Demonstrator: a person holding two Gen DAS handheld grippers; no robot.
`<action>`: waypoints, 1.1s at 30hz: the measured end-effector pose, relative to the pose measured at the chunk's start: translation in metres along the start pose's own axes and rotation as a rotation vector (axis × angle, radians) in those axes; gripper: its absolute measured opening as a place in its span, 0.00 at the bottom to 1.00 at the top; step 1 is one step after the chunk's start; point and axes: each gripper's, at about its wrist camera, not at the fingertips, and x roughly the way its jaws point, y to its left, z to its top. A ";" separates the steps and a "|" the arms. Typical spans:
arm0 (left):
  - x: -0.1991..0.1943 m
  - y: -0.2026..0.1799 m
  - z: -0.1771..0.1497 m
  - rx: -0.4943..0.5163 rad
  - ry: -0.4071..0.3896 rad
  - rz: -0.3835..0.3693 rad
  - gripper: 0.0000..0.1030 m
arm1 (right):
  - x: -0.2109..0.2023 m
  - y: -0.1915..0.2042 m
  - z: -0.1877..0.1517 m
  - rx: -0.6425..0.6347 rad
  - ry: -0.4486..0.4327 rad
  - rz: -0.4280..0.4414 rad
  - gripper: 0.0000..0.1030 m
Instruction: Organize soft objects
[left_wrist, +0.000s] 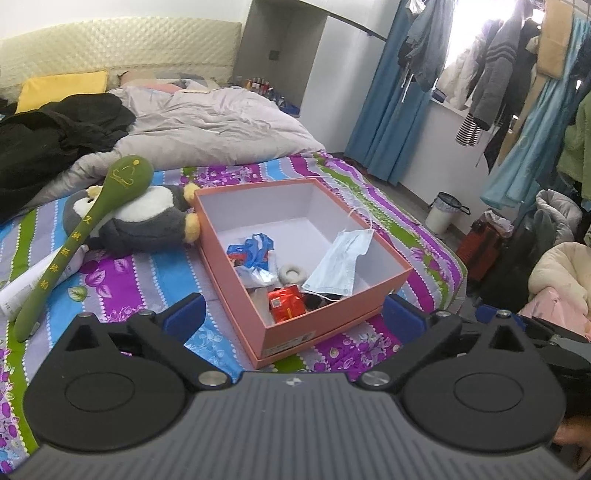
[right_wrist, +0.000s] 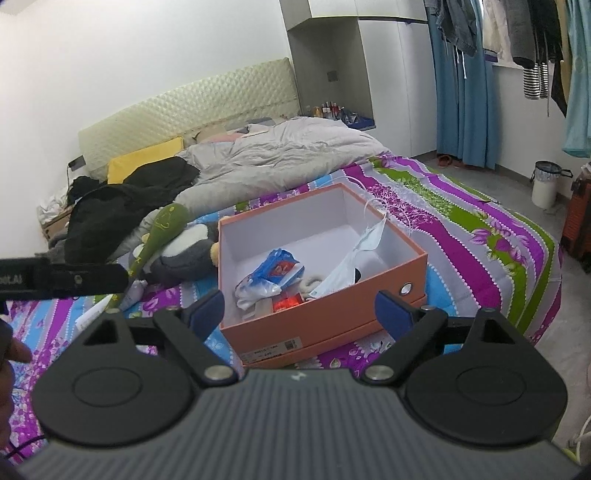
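Note:
An open orange box (left_wrist: 325, 325) (right_wrist: 332, 332) sits on the striped bedspread. Inside lie a blue face mask (left_wrist: 338, 262) (right_wrist: 364, 243) draped over the right wall, a blue and white packet (left_wrist: 251, 251) (right_wrist: 273, 273), a small white ring (left_wrist: 291, 274) and a red packet (left_wrist: 286, 304) (right_wrist: 286, 303). A grey and white plush penguin (left_wrist: 147, 221) (right_wrist: 184, 254) lies left of the box, with a green plush spoon (left_wrist: 74, 240) (right_wrist: 159, 229) across it. My left gripper (left_wrist: 293, 314) and right gripper (right_wrist: 299, 310) are both open and empty, hovering just before the box.
A grey duvet (left_wrist: 207, 122), black clothes (left_wrist: 55, 136) and a yellow pillow (left_wrist: 62, 86) fill the far bed. A white tube (left_wrist: 33, 284) lies at the left. Hanging clothes (left_wrist: 517, 74), a white bin (left_wrist: 443, 214) and an orange suitcase (left_wrist: 484, 247) stand on the right.

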 end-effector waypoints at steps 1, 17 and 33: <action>0.000 0.000 0.000 0.000 0.001 0.003 1.00 | 0.000 0.000 -0.001 -0.001 -0.004 -0.002 0.87; 0.004 0.000 -0.006 -0.001 0.021 0.028 1.00 | -0.002 0.003 -0.001 -0.025 -0.028 -0.027 0.87; -0.001 0.001 -0.006 0.002 0.011 0.041 1.00 | -0.001 0.004 0.000 -0.017 -0.035 -0.013 0.87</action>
